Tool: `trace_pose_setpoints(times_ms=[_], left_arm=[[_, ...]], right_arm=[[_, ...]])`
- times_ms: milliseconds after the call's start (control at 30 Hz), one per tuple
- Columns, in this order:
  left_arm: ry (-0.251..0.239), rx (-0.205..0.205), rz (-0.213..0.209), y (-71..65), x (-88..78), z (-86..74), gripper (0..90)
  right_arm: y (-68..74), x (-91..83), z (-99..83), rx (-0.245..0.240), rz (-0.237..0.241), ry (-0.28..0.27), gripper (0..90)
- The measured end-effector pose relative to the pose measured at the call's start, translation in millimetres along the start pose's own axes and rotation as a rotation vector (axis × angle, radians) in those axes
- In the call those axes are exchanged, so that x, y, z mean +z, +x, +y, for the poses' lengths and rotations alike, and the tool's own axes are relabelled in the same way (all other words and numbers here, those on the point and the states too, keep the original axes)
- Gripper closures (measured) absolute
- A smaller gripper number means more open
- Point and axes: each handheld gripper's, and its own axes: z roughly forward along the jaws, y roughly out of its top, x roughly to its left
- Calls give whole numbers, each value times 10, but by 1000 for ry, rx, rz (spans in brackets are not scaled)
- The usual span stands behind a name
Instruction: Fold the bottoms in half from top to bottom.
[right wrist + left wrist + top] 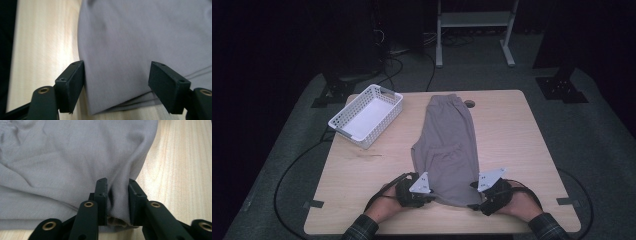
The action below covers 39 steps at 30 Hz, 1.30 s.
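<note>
A grey garment (447,145), like folded shorts, lies lengthwise down the middle of the wooden table (517,135), waistband at the far end. My left gripper (430,194) sits at its near left corner. In the left gripper view the jaws (117,185) pinch a bunched fold of the grey fabric (75,157) between the pads. My right gripper (475,194) rests at the near right corner. In the right gripper view its gripper (117,73) stands wide apart, astride the corner of the cloth (150,37), which lies flat between the jaws.
A white perforated basket (381,131) stands at the table's far left, with nothing in it. A small round grommet (469,104) sits beside the waistband. Cables (292,170) trail over the floor at left, and a white frame (474,20) stands behind the table.
</note>
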Motion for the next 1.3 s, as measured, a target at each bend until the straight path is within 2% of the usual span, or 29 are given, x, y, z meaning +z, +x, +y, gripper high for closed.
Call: trace_pose_setpoints(times_ms=[67,200,300,467,500,567,700,800,900,1033,1200,1300], left_arm=[[0,-4,1,1,0,0,749],[-3,-18,-1,7,0,-4,752],[-17,-49,-16,34,-4,-23,757],[-29,-93,-37,86,-27,-67,775],[-29,-93,-37,86,-27,-67,782],[-29,-96,-38,92,-27,-67,787],[-27,-104,-38,98,-29,-65,794],[-13,-114,-35,72,-45,-57,807],[-6,-126,-71,30,-60,-49,817],[3,-102,-100,-74,-88,-46,817],[-15,-117,-158,-215,-153,-58,816],[-31,-115,-167,-261,-228,-36,815]], right_arm=[[-23,24,-21,7,17,-11,275],[-65,2,-63,18,14,-38,397],[-72,-17,-84,20,7,-48,484],[-40,-31,-87,11,-15,-54,655],[-40,-31,-87,11,-15,-54,655],[-18,-29,-90,-3,-47,-59,754],[1,-27,-83,-12,-76,-53,813],[1,-36,-78,9,-59,-50,828],[13,-51,-79,35,-12,-46,832],[69,-82,-74,48,42,-26,833],[205,-126,-55,31,113,3,833],[253,-172,-65,32,130,-10,834]])
